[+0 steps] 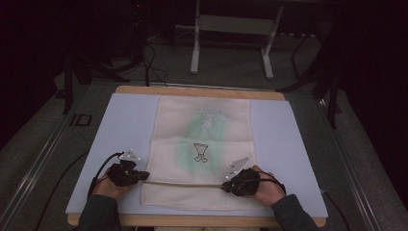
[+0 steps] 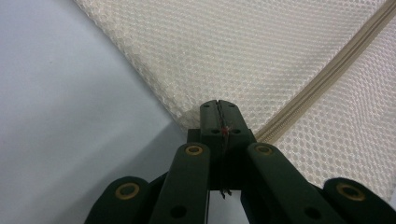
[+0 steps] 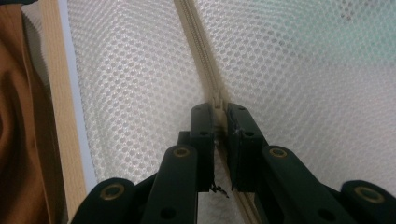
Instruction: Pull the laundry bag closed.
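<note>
On the near part of the table, both forearms came in from the bottom edge w/ hands low and turned inward, each gripper pointing toward the other across a cream mesh laundry bag. The bag lay flat on the pale blue mat, lengthwise away from the person, its zipper running crosswise near the bag's near end.

Left gripper sat at the bag's left edge, jaws together and clamped on the mesh right at the zipper's end; left gripper view showed the tips pinched tight on the bag's corner edge, w/ bare mat to one side and the zipper tape slanting off. Right gripper sat on the zipper line toward the bag's right side, jaws clamped on the zipper pull; right gripper view showed the pads closed on it, a thin gap between the blocks.

Room: wide bare mat left and right of the bag, less at the near edge, where the wooden rim showed.

High view alone gave the green item inside the bag w/ a small dark-outlined print. Right gripper view alone gave the mat's edge and wood strip close up, plus the green tint through the mesh.
</note>
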### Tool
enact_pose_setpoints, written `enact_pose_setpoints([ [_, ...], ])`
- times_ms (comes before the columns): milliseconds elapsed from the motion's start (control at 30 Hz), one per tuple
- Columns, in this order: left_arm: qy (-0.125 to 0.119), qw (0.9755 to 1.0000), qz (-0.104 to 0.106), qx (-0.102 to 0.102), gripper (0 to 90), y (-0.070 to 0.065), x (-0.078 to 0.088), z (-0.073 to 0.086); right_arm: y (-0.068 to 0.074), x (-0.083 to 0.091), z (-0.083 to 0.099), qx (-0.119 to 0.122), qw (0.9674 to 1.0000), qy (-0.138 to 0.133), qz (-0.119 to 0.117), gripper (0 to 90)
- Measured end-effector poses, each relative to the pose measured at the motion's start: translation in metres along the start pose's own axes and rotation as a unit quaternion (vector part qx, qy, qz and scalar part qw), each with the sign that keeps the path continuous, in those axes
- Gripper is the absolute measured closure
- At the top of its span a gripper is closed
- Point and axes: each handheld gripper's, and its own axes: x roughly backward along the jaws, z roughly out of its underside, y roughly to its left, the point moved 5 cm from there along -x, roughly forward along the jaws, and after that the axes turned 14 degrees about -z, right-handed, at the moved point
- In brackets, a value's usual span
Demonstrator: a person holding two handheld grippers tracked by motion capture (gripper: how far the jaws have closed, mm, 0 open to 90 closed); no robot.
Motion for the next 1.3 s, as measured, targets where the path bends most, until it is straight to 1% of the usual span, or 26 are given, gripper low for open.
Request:
enact_pose_setpoints([
  [133, -0.001, 1.0, 0.0, 0.0, 90.0, 0.0, 0.0, 0.0, 0.0, 0.001, 0.001, -0.001, 1.0, 0.004, 0.003, 82.3],
  [167, -0.001, 1.0, 0.0, 0.0, 90.0, 0.0, 0.0, 0.0, 0.0, 0.001, 0.002, -0.002, 1.0, 0.002, 0.0, 82.3],
  [400, 0.0, 1.0, 0.0, 0.0, 90.0, 0.0, 0.0, 0.0, 0.001, 0.005, 0.006, -0.003, 0.9999, 0.008, 0.007, 82.3],
  [800, -0.001, 1.0, 0.0, 0.001, 90.0, 0.0, 0.0, 0.0, -0.001, 0.013, 0.019, -0.016, 0.9998, 0.005, 0.012, 82.3],
  [967, -0.001, 1.0, 0.0, 0.0, 90.0, 0.0, 0.0, 0.0, -0.001, 0.016, 0.024, -0.02, 0.9997, 0.003, 0.011, 82.3],
  [1300, -0.002, 1.0, 0.0, -0.001, 90.0, 0.0, 0.0, 0.0, -0.003, 0.024, 0.03, -0.025, 0.9996, 0.0, 0.015, 82.3],
])
